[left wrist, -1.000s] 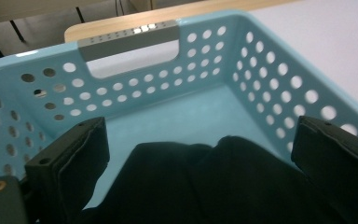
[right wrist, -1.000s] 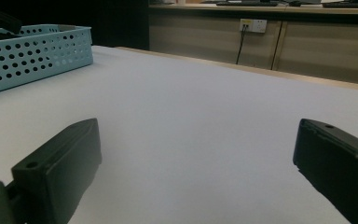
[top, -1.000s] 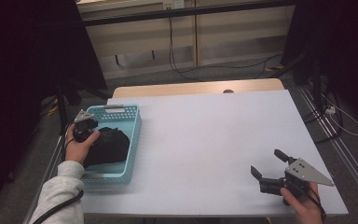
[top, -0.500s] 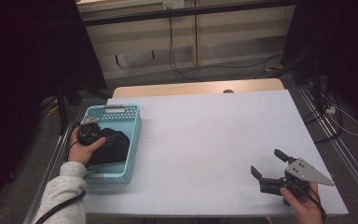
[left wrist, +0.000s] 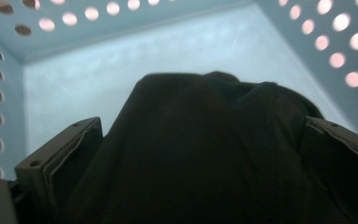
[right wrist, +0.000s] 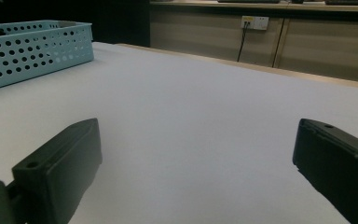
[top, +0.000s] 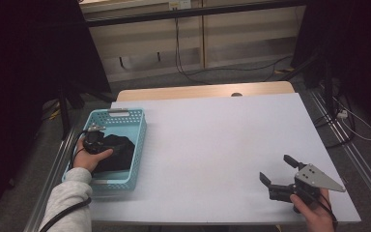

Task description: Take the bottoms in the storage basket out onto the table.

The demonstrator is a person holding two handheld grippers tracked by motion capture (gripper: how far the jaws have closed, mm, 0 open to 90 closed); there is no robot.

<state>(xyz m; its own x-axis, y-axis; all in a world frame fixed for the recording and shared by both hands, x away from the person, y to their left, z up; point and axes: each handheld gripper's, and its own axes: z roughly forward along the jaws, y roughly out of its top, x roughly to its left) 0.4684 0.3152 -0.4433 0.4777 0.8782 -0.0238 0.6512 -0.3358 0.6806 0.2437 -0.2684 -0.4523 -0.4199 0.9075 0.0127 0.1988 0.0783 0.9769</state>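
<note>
The crumpled black cloth garment (left wrist: 200, 154) lies bunched in the pale blue perforated plastic basket (top: 134, 145), which sits at the left edge of the white bench (top: 222, 145), keeping the fabric gathered for picking. The left gripper (top: 96, 140) is lowered into the basket, its jaws spread on either side of the heap with fabric between them, seemingly placed to close on a fold. The right gripper (top: 278, 176) hovers well apart over the bare bench, jaws spread and empty, likely waiting to help.
</note>
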